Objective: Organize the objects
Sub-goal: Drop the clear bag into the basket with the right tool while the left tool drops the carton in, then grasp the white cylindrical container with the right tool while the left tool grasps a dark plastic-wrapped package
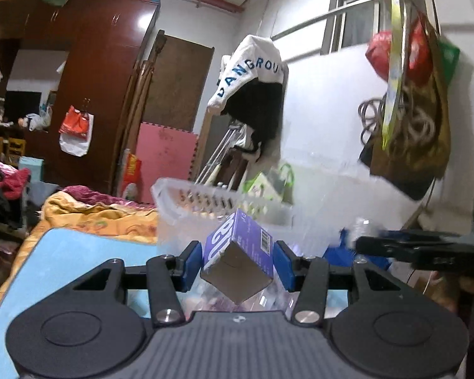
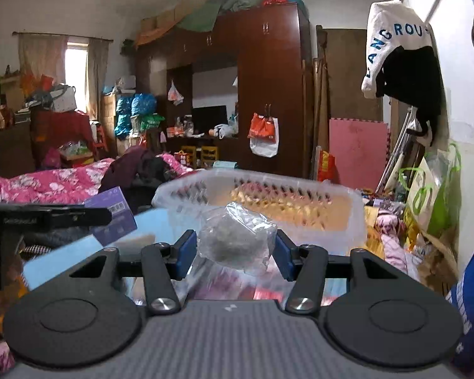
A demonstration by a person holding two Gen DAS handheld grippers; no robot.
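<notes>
— Left wrist view: where's the purple box (image 1: 240,246)?
— Tilted, clamped in the left gripper (image 1: 238,260), before the white basket (image 1: 173,189).
— Right?
— Right gripper (image 2: 235,249) pinches a clear bag (image 2: 237,240).

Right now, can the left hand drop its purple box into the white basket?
Probably yes. The left gripper holds the purple box just before the basket, whose top is open, with nothing between.

Dim indoor light, window (image 2: 75,72) glare, motion blur on basket (image 2: 268,189), fisheye-warped edges.
</notes>
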